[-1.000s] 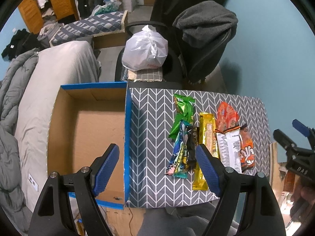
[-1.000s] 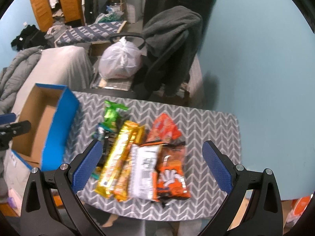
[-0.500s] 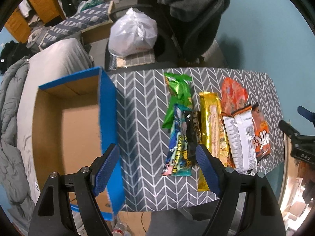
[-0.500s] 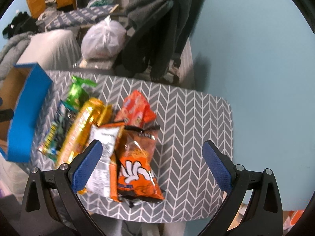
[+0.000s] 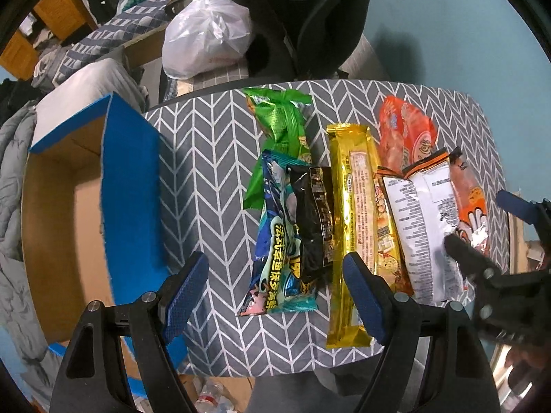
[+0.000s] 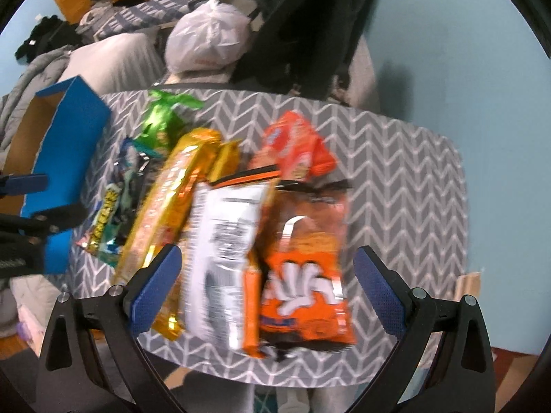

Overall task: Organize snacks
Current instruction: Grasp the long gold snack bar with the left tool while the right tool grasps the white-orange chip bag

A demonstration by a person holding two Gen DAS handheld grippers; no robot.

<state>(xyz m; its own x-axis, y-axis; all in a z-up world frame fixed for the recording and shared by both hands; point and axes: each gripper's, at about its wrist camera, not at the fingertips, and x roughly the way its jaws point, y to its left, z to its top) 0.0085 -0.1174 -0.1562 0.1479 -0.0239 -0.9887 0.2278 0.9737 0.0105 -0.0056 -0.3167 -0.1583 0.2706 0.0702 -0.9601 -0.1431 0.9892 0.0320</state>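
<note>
Above snacks (image 5: 347, 206) — both grippers agape.

Teal wall (image 5: 430, 17), draped chair (image 5: 310, 17)

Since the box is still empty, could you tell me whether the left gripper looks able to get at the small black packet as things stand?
Probably yes: the left gripper is open right above the black packet, which lies on top of the blue packet with nothing covering it.

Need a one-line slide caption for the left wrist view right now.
Open left gripper above a row of snack packets on the chevron table, blue-edged cardboard box alongside.
</note>
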